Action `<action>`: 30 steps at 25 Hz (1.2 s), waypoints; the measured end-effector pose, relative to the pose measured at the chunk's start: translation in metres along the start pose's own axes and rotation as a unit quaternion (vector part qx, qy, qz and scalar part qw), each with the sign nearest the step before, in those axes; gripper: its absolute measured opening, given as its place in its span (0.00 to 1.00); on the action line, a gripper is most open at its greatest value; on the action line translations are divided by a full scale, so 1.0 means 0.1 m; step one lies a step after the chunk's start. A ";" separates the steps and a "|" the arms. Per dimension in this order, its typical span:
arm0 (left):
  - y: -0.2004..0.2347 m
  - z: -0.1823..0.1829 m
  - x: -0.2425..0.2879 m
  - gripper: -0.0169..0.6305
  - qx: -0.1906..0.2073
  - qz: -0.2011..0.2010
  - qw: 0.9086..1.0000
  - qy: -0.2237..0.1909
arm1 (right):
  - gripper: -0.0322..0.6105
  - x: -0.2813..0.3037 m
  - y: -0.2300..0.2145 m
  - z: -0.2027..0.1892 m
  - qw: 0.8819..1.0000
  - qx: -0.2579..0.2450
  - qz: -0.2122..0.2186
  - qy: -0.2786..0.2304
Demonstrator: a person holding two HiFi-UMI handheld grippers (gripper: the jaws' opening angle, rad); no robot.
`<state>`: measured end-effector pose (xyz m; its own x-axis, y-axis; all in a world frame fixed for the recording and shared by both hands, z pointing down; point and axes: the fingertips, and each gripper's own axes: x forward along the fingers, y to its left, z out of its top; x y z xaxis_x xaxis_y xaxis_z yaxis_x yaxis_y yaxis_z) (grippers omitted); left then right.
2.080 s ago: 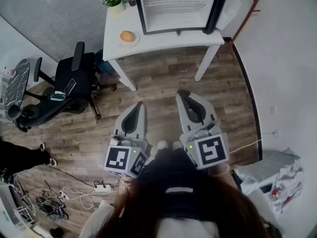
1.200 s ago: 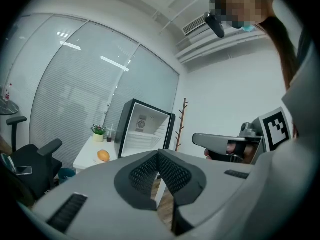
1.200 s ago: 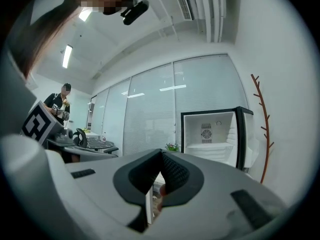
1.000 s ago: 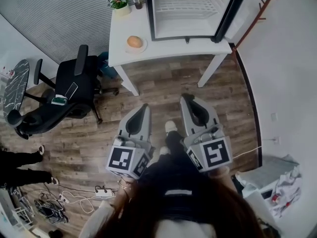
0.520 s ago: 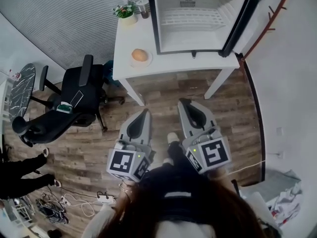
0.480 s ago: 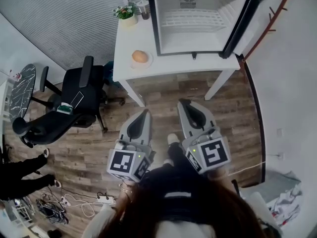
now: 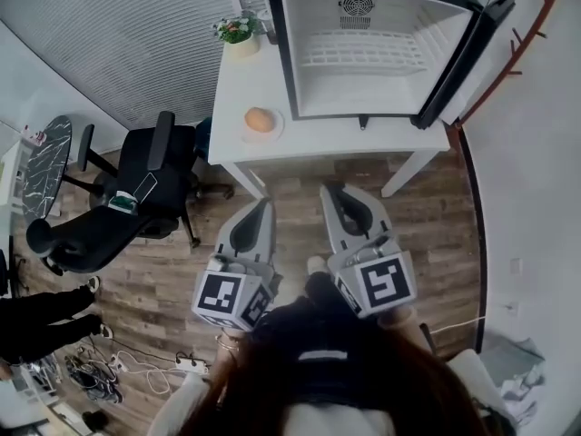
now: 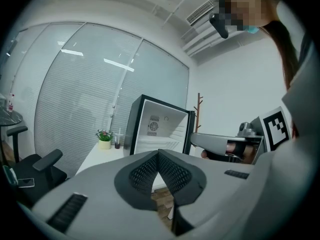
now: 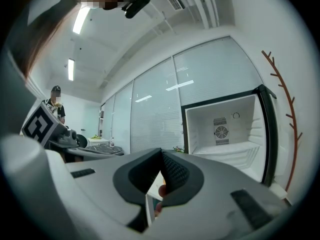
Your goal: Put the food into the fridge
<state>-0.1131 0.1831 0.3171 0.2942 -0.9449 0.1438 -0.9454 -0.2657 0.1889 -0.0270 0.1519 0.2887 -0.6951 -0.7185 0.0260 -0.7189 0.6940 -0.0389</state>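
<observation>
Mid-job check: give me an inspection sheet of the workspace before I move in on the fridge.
Surface: white table, bare in front of the fridge.
Job's things: round orange food item on a small white plate, left of the open black mini fridge; its white shelves look empty.
Clutter: small potted plant at the table's back left corner.
Grippers: left gripper and right gripper both shut and empty, over the wooden floor short of the table.
Cables: white power strip with tangled cables on the floor, lower left.
Surroundings: black office chair, brown coat rack, a bystander's legs.
</observation>
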 end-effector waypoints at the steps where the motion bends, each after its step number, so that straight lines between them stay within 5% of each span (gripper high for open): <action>1: 0.02 0.01 0.04 0.02 -0.001 0.003 1.000 0.000 | 0.05 0.04 -0.04 -0.01 1.000 -0.001 0.000 0.003; 13: 0.25 0.02 0.33 0.02 -0.008 0.054 0.998 0.006 | 0.05 0.40 -0.44 -0.19 0.999 0.025 0.008 0.033; 30: 0.73 -0.02 0.38 0.02 -0.026 0.103 0.994 0.007 | 0.05 0.87 -0.27 -0.45 0.996 0.010 0.049 0.067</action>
<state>-0.1706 0.1285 0.3387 0.0980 -0.9752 0.1987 -0.9773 -0.0566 0.2043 -0.0680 0.0728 0.3371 -0.7584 -0.6333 0.1539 -0.6476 0.7589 -0.0683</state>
